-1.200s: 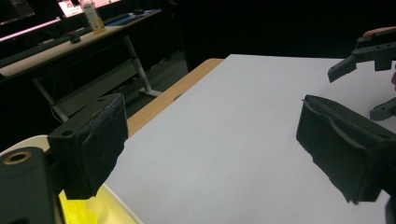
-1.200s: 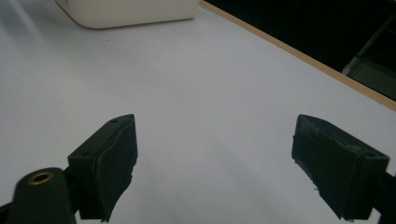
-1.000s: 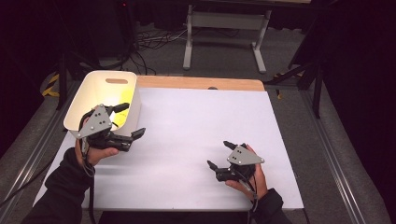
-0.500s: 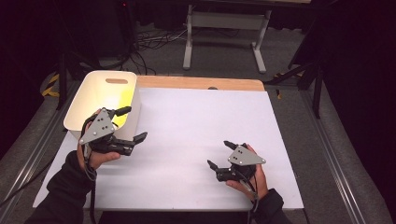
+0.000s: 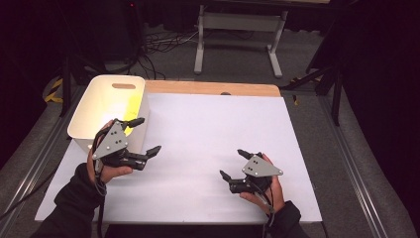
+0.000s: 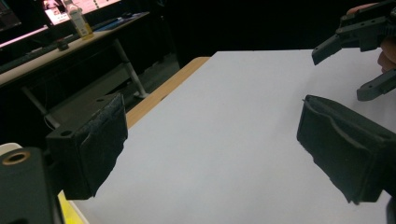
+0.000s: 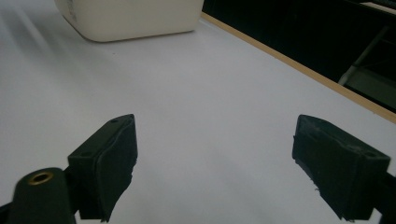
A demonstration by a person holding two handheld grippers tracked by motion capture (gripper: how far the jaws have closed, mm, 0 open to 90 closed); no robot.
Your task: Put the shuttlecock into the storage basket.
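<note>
Both grippers gape empty, and the left gripper (image 5: 143, 135) beside the white bin (image 5: 108, 111) at the table's left edge could knock it, unlike the right gripper (image 5: 234, 163).

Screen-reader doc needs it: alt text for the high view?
Two hands hold open tongs over a white table: the left tongs beside a white bin at the table's left edge, the right tongs low near the front right. Nothing is gripped.

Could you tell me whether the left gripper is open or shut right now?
Open: the left gripper has its jaws spread wide with nothing between them, beside the white bin.
</note>
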